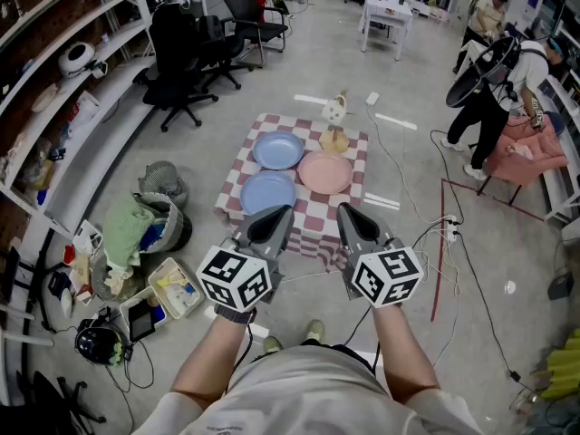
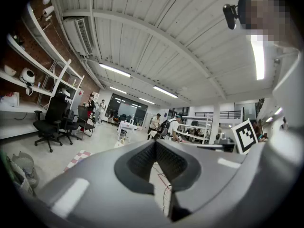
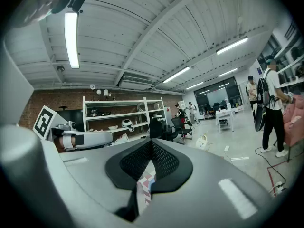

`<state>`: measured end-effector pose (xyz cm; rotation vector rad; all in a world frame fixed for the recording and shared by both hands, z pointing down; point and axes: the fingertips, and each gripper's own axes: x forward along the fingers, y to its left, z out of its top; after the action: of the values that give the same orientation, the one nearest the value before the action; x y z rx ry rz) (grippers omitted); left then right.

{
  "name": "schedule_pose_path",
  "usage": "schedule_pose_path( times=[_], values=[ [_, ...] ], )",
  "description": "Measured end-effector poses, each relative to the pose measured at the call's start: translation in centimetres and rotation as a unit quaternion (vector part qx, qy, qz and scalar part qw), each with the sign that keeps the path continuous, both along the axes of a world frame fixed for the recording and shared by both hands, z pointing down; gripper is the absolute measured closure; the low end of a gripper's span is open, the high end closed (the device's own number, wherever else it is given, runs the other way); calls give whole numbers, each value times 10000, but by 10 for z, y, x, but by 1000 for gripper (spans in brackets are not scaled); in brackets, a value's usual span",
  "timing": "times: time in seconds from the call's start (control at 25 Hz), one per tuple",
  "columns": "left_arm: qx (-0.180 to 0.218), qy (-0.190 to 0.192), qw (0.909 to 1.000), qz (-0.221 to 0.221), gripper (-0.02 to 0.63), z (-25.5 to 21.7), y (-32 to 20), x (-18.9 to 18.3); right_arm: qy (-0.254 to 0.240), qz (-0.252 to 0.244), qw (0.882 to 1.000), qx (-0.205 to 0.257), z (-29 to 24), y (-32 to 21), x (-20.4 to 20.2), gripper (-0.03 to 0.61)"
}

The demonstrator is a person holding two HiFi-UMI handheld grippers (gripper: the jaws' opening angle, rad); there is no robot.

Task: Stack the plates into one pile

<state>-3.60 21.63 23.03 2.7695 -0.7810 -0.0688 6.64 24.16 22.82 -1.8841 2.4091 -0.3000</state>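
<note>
Three plates lie apart on a red-and-white checked cloth on the floor: a blue plate at the back left, a pink plate to its right, and a second blue plate nearest me. My left gripper and right gripper are held side by side above the cloth's near edge, both shut and empty. In the left gripper view the left gripper points level across the room with its jaws closed. In the right gripper view the right gripper has its tips meeting as well.
A tan object sits on the cloth's far edge, with a white bag behind it. Bags and boxes crowd the floor at the left, below shelves. Office chairs stand at the back left. Cables and a power strip lie to the right, near people.
</note>
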Motion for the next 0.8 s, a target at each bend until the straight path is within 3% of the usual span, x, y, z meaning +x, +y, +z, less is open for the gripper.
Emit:
schedule_pose_path(
  times=[0.48, 0.8],
  values=[
    [22, -101, 9999, -129, 607, 4, -6, 25, -7, -131, 9999, -3, 4, -8, 24, 569],
    [94, -193, 9990, -383, 607, 9, -20, 42, -434, -245, 9988, 16, 12, -15, 56, 568]
  ],
)
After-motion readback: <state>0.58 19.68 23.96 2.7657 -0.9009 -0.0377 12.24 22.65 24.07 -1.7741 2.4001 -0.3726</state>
